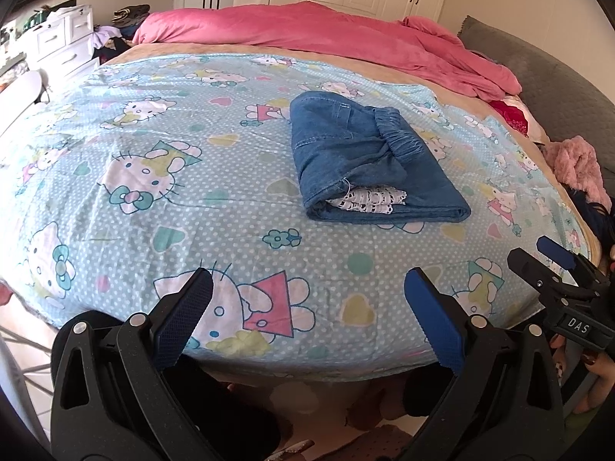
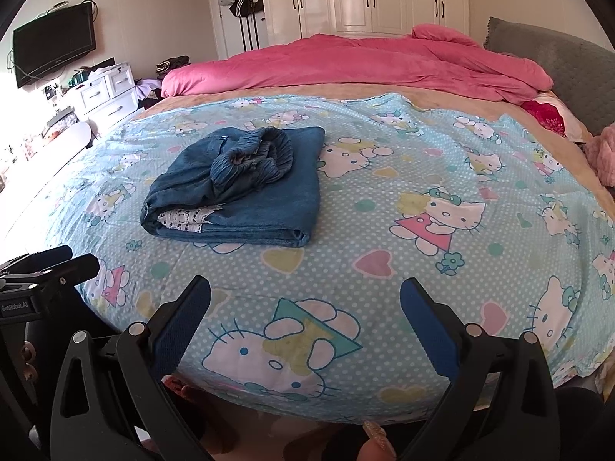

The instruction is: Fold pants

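Note:
The blue denim pants point(image 1: 365, 161) lie folded in a compact stack on the light blue cartoon-cat sheet point(image 1: 161, 199), with white lace trim showing at the near edge and the elastic waistband on top. They also show in the right wrist view point(image 2: 242, 188). My left gripper point(image 1: 309, 288) is open and empty near the bed's front edge, well short of the pants. My right gripper point(image 2: 305, 296) is open and empty at the front edge too, to the right of the pants; it also shows in the left wrist view point(image 1: 546, 255).
A pink duvet point(image 2: 365, 65) is bunched along the far side of the bed. A grey headboard point(image 2: 546, 46) and a pink fluffy item point(image 1: 576, 165) are on the right. White drawers point(image 2: 107, 88) and a wall TV point(image 2: 54, 48) stand at the left.

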Tool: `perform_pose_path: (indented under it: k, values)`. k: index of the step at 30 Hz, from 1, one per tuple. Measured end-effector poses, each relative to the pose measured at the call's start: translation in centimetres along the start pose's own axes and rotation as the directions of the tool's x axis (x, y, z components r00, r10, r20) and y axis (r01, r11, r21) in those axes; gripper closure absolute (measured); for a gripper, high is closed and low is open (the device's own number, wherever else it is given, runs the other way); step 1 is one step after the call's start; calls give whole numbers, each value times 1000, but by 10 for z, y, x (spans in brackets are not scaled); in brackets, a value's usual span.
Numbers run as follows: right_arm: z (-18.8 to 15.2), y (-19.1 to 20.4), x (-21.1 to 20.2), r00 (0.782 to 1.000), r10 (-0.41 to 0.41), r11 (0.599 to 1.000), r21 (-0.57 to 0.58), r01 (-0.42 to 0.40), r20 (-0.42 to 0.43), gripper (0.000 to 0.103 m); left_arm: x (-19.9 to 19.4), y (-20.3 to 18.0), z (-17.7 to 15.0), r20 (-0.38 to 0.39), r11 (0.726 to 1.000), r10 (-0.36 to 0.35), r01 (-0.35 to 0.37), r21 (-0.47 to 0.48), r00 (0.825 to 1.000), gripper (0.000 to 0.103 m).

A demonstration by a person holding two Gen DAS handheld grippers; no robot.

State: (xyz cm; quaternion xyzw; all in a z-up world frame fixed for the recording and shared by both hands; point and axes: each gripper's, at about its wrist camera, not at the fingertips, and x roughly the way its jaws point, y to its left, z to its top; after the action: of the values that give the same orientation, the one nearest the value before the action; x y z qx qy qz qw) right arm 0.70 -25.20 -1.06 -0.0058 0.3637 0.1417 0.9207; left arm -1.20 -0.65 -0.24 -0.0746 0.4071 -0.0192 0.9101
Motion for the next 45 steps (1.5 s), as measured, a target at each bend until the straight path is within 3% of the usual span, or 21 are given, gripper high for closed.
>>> perform_pose_path:
  k: [45]
  values:
    - [-2,-3,4,1000,-25,1000,12,25,-12,4,2,5,-2,-23,997,72,-72,-8,997,9]
